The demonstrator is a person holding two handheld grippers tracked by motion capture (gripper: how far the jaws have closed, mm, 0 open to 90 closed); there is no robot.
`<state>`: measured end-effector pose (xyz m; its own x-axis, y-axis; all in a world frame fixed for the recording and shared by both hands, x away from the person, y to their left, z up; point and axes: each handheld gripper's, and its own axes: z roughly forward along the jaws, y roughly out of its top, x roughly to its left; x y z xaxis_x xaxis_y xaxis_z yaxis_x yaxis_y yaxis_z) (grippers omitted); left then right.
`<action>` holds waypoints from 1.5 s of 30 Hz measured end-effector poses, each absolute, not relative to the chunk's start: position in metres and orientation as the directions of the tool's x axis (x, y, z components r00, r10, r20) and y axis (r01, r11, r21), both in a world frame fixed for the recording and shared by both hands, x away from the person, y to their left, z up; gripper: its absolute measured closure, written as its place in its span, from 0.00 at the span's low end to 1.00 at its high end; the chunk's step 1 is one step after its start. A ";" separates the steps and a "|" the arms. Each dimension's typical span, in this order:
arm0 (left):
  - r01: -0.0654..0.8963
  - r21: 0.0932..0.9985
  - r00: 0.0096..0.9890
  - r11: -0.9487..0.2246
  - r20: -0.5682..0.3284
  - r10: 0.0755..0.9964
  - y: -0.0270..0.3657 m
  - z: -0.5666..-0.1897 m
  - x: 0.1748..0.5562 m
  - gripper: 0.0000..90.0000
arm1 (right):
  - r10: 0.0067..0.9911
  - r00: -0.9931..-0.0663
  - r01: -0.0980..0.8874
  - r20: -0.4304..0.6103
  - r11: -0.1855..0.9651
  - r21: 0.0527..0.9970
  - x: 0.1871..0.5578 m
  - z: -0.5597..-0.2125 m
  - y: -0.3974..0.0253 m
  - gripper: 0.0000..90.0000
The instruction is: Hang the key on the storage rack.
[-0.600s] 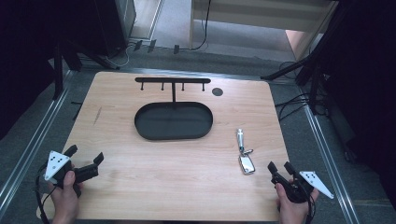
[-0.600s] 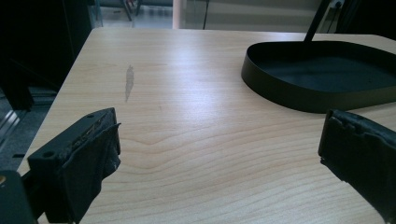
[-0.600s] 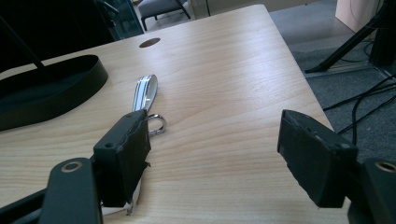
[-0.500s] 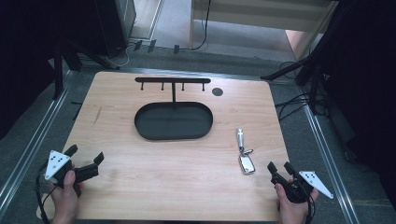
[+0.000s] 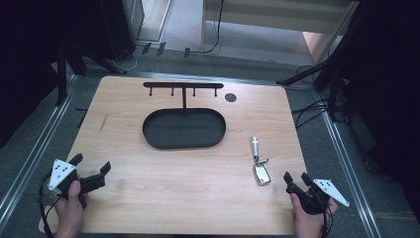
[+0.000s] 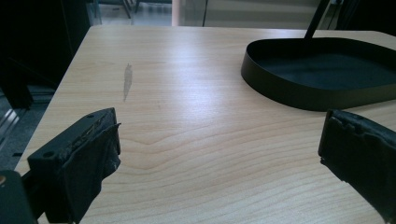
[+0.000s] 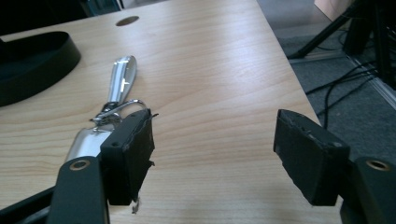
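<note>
A silver keyring (image 5: 258,161) (image 7: 112,100) with a slim metal fob and a flat tag lies on the wooden table (image 5: 188,198), right of centre. My right gripper (image 5: 296,181) (image 7: 212,156) rests open near the front right corner, just right of the keyring, nothing between its jaws. My left gripper (image 5: 90,168) (image 6: 219,154) is open at the front left, jaws wide apart over bare wood. A black oval tray (image 5: 184,129) (image 6: 322,70) (image 7: 32,60) with a T-shaped hook rack (image 5: 183,87) stands at the table's middle back.
A round black grommet hole (image 5: 230,97) (image 7: 127,21) sits at the back right of the table. A grey scuff mark (image 5: 103,122) (image 6: 127,80) shows at the left. Cables and stand legs (image 5: 317,74) lie on the floor beyond the right edge.
</note>
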<state>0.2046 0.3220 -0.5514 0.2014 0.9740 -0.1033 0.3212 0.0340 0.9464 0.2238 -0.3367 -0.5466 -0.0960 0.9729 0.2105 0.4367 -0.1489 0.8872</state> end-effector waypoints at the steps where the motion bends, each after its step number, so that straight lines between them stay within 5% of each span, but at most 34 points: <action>1: 0.322 0.946 0.205 0.035 -0.106 0.973 0.322 -0.551 0.205 0.00 | 0.974 -0.088 0.441 0.208 -0.149 0.885 0.224 -0.547 -0.337 0.33; 22: 0.327 0.942 0.209 0.077 -0.151 0.966 0.326 -0.552 0.207 0.00 | 0.996 -0.091 0.589 -0.020 0.069 0.805 0.259 -0.509 -0.326 0.39; 45: 0.321 0.943 0.209 0.085 -0.158 0.965 0.328 -0.552 0.206 0.00 | 0.982 -0.143 0.750 -0.123 0.189 0.634 0.315 -0.484 -0.315 0.38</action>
